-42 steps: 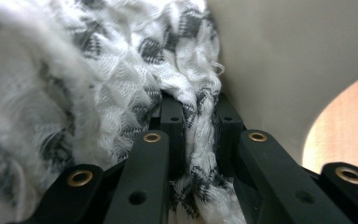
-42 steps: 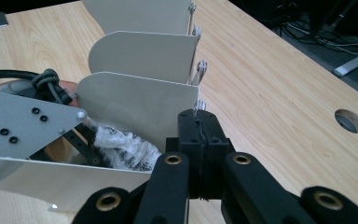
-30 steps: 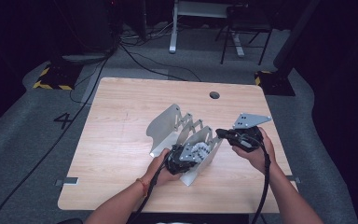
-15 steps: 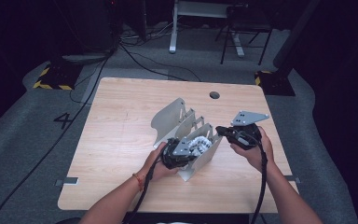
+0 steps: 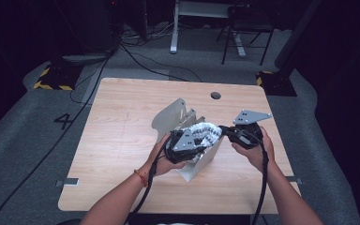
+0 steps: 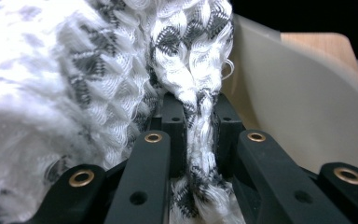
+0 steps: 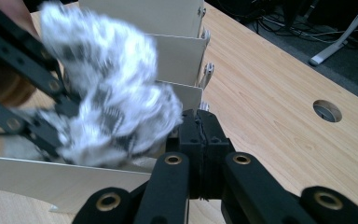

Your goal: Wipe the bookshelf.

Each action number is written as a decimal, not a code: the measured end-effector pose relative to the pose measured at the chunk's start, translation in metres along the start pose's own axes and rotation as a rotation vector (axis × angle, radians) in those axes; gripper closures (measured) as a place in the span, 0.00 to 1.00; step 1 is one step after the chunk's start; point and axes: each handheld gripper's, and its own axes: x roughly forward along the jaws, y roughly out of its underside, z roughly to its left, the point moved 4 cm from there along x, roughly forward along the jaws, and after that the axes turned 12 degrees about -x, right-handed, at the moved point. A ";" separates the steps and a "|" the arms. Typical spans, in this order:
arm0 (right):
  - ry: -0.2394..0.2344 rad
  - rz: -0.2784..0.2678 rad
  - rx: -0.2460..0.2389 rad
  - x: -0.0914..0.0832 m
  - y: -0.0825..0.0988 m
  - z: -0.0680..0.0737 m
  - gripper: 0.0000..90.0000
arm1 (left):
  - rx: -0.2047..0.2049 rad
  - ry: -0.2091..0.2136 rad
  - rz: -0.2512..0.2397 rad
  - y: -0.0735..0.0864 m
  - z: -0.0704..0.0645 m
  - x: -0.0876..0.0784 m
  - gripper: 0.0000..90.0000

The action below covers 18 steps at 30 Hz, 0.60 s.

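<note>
Lifted higher since before, left tongs [image 6: 193,116] clamp the white-grey cloth [image 5: 201,133] above the metal divider rack [image 5: 201,161] mid-bench; right tongs [image 7: 200,128] pinch its thread, so rise slowly.

a crumpled white-and-grey patterned cloth [image 5: 202,132] hangs bunched above the grey slotted metal rack [image 5: 171,117].

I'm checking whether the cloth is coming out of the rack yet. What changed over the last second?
The left gripper, fingers shut on the white and grey cloth, has lifted it up from between the rack's grey dividers, so the cloth now bunches above them. The right gripper kept its place at the cloth's other end, fingers shut, and the rack stayed put on the table.
</note>
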 end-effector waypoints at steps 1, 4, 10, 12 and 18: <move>0.002 0.000 0.001 0.000 0.000 0.000 1.00 | 0.005 -0.004 0.009 0.003 -0.001 0.003 0.89; 0.005 -0.002 0.002 0.000 0.001 0.001 1.00 | -0.007 0.006 0.015 0.010 -0.002 0.009 0.89; 0.003 -0.005 0.004 0.000 0.001 0.000 1.00 | -0.066 0.041 0.037 0.027 -0.004 0.019 0.89; 0.003 -0.010 0.009 0.000 0.001 0.000 1.00 | -0.070 0.039 0.063 0.034 -0.003 0.025 0.89; 0.004 -0.009 0.004 0.000 0.001 0.000 1.00 | -0.067 0.031 0.153 0.054 -0.001 0.038 0.89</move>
